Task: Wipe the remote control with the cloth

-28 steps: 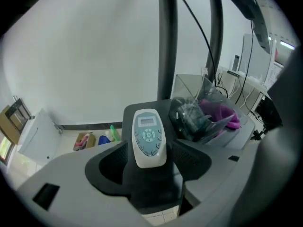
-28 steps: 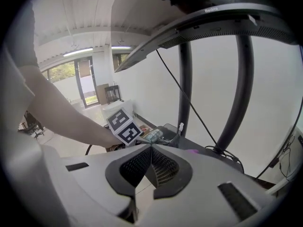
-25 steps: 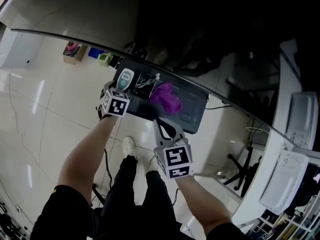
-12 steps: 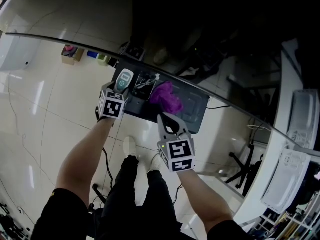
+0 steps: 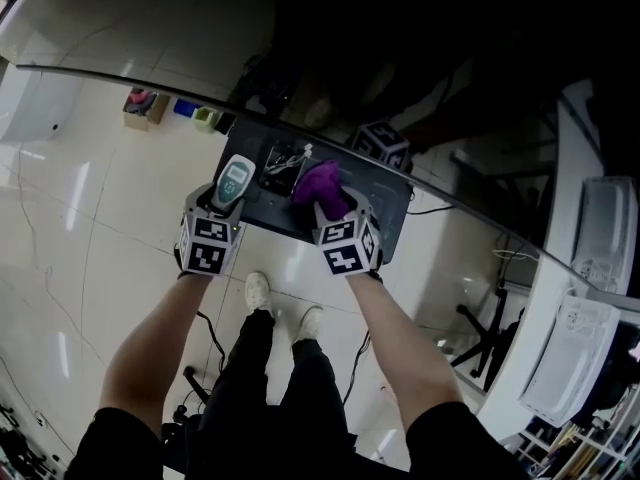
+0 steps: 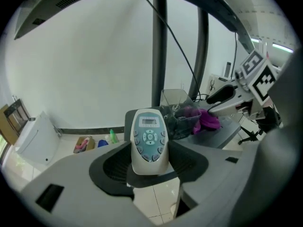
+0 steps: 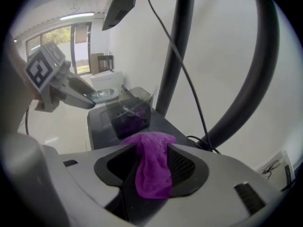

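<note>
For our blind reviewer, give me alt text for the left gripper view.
The left tongs, having just closed, grip a white remote control, buttons facing the camera. Behind it, a purple cloth lies beside a clear box.

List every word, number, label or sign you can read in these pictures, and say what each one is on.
No text can be read anywhere.
remote control: screen and button marks too small and blurred to read.
marker cubes: black-and-white square patterns, no letters or numbers.
box on the floor: print, if any, too small to read.
</note>
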Motion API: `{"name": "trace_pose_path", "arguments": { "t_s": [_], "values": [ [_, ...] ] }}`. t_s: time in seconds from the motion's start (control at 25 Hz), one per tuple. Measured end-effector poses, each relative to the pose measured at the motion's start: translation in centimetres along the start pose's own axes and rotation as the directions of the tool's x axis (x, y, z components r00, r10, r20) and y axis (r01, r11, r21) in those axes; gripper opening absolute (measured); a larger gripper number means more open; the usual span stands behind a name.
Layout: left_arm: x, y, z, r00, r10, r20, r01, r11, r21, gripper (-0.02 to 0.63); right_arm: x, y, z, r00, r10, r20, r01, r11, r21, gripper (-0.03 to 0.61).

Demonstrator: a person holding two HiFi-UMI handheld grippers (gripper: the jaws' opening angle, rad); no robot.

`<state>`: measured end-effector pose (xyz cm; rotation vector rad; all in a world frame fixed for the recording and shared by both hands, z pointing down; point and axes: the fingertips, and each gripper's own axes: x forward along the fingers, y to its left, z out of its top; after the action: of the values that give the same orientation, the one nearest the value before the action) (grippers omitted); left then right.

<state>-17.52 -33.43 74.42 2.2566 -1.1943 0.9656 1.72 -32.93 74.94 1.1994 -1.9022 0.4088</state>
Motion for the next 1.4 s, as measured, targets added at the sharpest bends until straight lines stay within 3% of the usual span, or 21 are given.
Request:
{"name": "trace_pose_path", "arguments": {
  "t_s": [0.16, 0.28, 0.32, 0.36, 0.56, 0.8, 0.96, 1.16, 1.28, 1.4],
  "values": [
    [-1.7, -1.2, -0.4, 1.0, 0.004, 0.014, -0.004, 1.0, 0.006, 0.23, 3.4, 0.0, -2.1, 0.996, 0.026, -0.081, -0.032, 0.997, -0.073, 0.242],
    [-2.6, -2.0, -0.4, 0.999, 0.008, 0.034, -0.008, 1.0, 0.014, 0.231, 4.7, -0.1, -2.1, 0.993, 0.061, -0.106, -0.066, 0.997, -0.047, 0.242],
    [-2.9, -2.2, -0.3, 0.999, 0.008, 0.037, -0.008, 1.0, 0.015, 0.23, 4.8, -0.2, -2.0, 0.992, 0.067, -0.103, -0.07, 0.997, -0.027, 0.231],
    [-3.1, -2.4, -0.3, 0.999, 0.008, 0.04, -0.009, 1.0, 0.017, 0.232, 4.7, -0.4, -2.0, 0.993, 0.065, -0.096, -0.067, 0.998, -0.011, 0.162],
    [-4.7, -3.2, -0.1, 0.999, 0.023, 0.036, -0.024, 0.999, 0.029, 0.23, 2.5, -0.9, -1.5, 0.998, 0.05, -0.044, -0.05, 0.999, 0.001, 0.121],
    [-9.4, -5.7, 1.5, 0.998, 0.034, 0.054, -0.037, 0.997, 0.061, 0.23, -7.2, 0.4, 2.0, 0.991, 0.074, 0.109, -0.077, 0.997, 0.021, 0.115],
    [-13.7, -9.2, 3.6, 0.995, 0.049, 0.091, -0.059, 0.992, 0.112, 0.23, -16.8, 1.8, 5.7, 0.956, 0.12, 0.267, -0.122, 0.993, -0.011, 0.115],
    [-19.9, -15.4, 6.4, 0.986, 0.062, 0.153, -0.095, 0.97, 0.223, 0.23, -29.2, 6.0, 9.0, 0.884, 0.244, 0.398, -0.19, 0.967, -0.17, 0.115],
    [-23.5, -19.5, 7.4, 0.983, 0.067, 0.17, -0.117, 0.947, 0.298, 0.23, -34.4, 9.2, 9.6, 0.853, 0.332, 0.403, -0.226, 0.93, -0.289, 0.115],
    [-26.4, -23.0, 8.3, 0.977, 0.073, 0.201, -0.143, 0.922, 0.36, 0.23, -37.4, 11.9, 8.9, 0.844, 0.402, 0.354, -0.257, 0.884, -0.39, 0.115]
  ]
}}
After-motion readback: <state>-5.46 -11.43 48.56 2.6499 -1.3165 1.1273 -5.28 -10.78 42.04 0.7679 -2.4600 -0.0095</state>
